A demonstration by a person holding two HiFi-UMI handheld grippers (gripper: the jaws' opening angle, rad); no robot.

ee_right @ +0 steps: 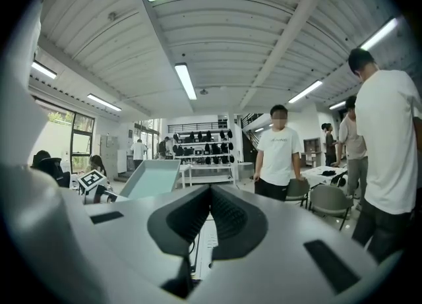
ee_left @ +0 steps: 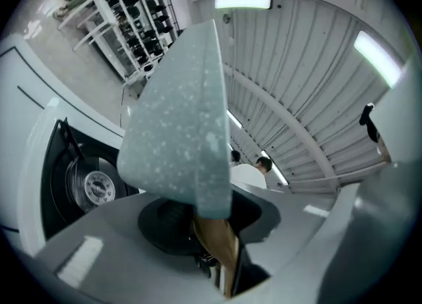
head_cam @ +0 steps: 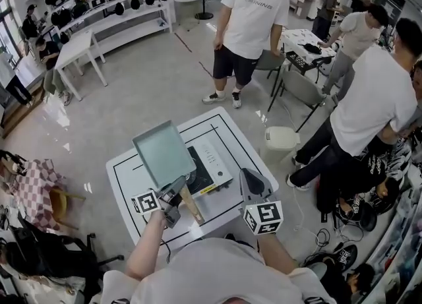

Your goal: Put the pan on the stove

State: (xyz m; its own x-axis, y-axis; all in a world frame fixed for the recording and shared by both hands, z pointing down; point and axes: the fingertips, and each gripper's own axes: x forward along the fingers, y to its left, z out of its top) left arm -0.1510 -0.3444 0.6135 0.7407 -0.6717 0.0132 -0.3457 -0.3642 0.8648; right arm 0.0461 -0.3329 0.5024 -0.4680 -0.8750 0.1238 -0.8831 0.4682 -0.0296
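A rectangular pale teal pan with a wooden handle hangs tilted over the left part of a white portable stove, which stands on a white table. My left gripper is shut on the handle. In the left gripper view the pan stands on edge above the left gripper, with the stove's black burner down to the left. My right gripper hovers to the right of the stove, holding nothing. In the right gripper view the jaws of the right gripper meet, and the pan shows to the left.
Several people stand beyond the table, one straight ahead and others at the right. A white bin and a chair stand off the table's far right corner. White tables and shelves fill the far left.
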